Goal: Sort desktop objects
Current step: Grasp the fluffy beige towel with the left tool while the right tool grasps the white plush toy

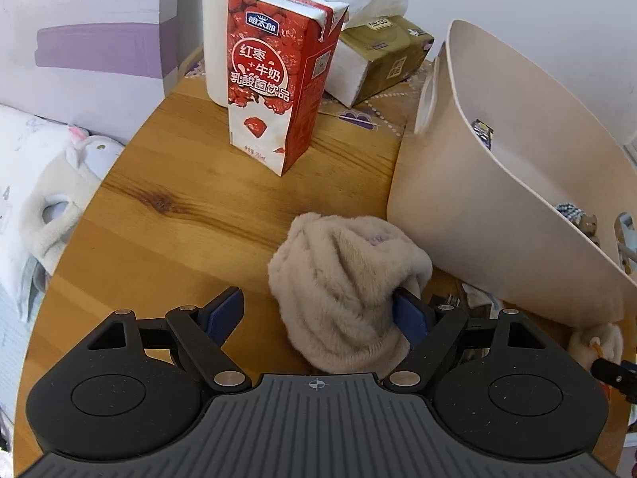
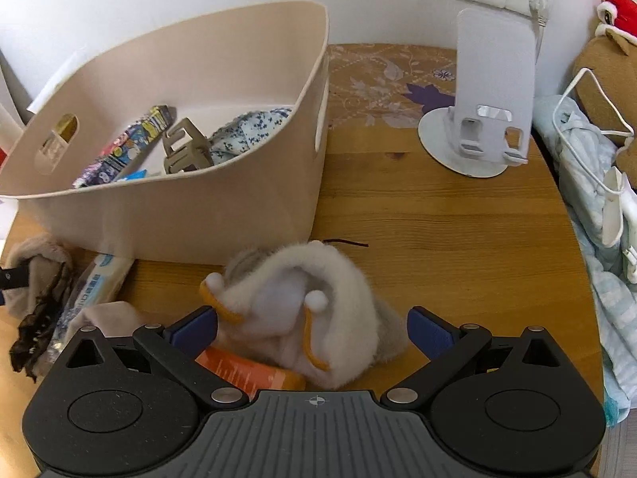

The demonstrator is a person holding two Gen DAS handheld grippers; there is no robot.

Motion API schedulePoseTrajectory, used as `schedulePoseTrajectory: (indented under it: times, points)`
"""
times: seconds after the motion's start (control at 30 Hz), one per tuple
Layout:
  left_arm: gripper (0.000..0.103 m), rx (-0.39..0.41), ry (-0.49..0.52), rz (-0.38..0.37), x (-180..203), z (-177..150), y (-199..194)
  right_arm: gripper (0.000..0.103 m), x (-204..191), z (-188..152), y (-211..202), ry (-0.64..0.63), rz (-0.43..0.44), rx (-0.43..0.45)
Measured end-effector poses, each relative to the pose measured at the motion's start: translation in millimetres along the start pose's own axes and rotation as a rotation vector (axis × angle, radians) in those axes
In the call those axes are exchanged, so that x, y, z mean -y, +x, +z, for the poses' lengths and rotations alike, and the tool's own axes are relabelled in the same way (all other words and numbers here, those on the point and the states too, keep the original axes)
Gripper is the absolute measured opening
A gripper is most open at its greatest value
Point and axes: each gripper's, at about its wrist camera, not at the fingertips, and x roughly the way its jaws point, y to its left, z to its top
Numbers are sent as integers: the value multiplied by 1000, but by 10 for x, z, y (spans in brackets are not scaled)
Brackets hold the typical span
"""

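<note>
Straddling a crumpled beige fleece cloth (image 1: 342,286) low in frame, left gripper (image 1: 318,314) jaws wide, unclamped; right gripper (image 2: 312,332), likewise wide, brackets a white fluffy orange-trimmed toy (image 2: 318,298), both apparently destined for the beige plastic bin (image 2: 239,207) just behind.

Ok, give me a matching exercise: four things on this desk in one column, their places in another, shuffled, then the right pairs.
1 milk carton
2 hair claw clip
3 beige fuzzy sock
4 white phone stand

a in the beige bin
b right of the bin, by the wall
c standing in front of the white bottle
d between the left tool's open fingers

Pairs: 1-c, 2-a, 3-d, 4-b
</note>
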Motion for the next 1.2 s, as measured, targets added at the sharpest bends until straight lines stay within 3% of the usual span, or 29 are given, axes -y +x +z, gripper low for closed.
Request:
schedulePoseTrajectory:
  times: [0.2,0.3,0.37,0.4,0.43,0.57,0.7,0.83,1.2]
  points:
    - [80,-31,-3,-35,-8,97,123,103,-65,3,156,17,-21,-17]
    - [67,-46,11,-64,2,106,178,103,-85,10,197,14,-26,-14]
    - [64,-37,24,-61,13,97,188,101,-93,7,192,3,-25,-2]
    - [62,-33,35,-60,17,86,184,97,-93,12,191,-5,-16,-2]
    - [57,-32,44,-63,25,79,182,84,-91,15,192,-8,-9,-2]
    - [43,-47,57,-86,25,66,161,51,-75,18,185,19,-3,0]
    - [38,-46,44,-81,-11,13,108,31,-86,9,151,0,2,7]
    - [34,-31,-1,-69,-94,-18,34,24,-42,-13,89,1,21,17]
    - [34,14,-35,-69,-111,-144,-283,24,66,-78,-403,-43,69,143]
